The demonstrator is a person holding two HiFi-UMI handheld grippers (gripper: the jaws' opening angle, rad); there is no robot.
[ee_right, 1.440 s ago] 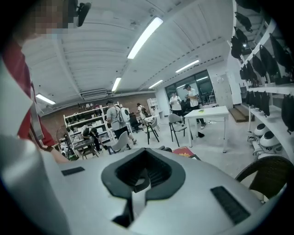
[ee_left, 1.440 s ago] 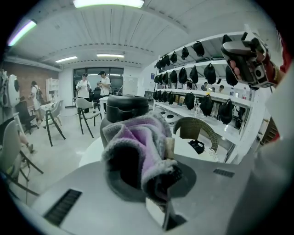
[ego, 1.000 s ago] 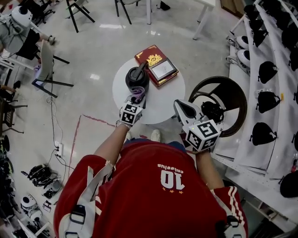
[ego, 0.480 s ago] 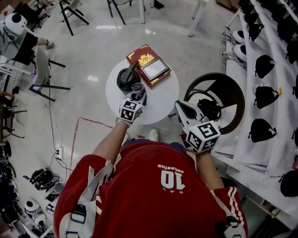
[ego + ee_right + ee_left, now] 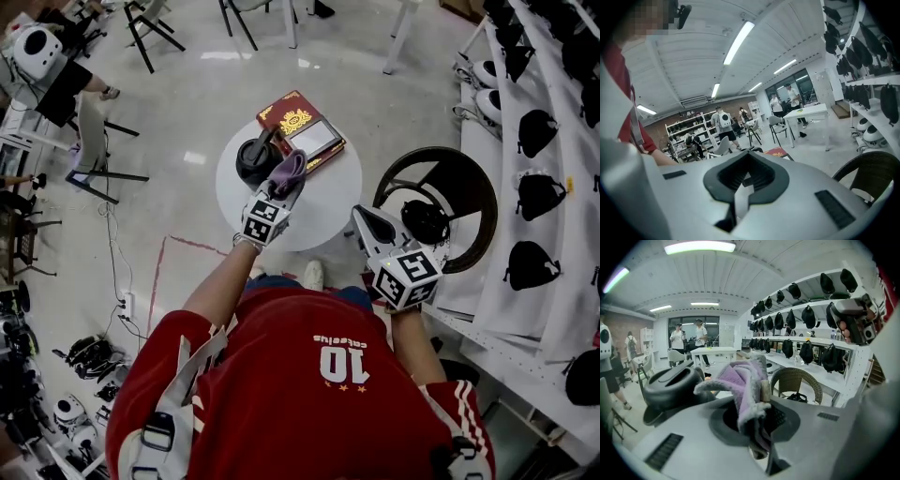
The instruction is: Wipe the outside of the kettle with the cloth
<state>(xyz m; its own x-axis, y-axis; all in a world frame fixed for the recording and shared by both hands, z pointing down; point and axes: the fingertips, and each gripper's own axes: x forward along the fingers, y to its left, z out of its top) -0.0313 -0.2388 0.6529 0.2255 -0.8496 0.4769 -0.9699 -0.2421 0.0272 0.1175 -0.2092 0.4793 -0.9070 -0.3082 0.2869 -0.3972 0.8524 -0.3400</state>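
The black kettle (image 5: 255,157) stands on the left part of a round white table (image 5: 328,202). A purple cloth (image 5: 289,172) is pinched in my left gripper (image 5: 281,190), just right of the kettle and close to its side. In the left gripper view the cloth (image 5: 740,385) bunches up out of the shut jaws, with the kettle (image 5: 670,387) immediately to its left. Whether cloth and kettle touch is unclear. My right gripper (image 5: 372,223) hangs off the table's right edge, shut with nothing in it; its jaws (image 5: 743,183) point out across the room.
A red book with a tablet-like panel (image 5: 302,127) lies at the table's far side, right of the kettle. A dark wicker chair (image 5: 450,192) stands just right of the table. White shelves with black helmets (image 5: 539,141) run along the right.
My left gripper has carried the cloth from the near side of the kettle forward along its right side. The right gripper has stayed where it was.
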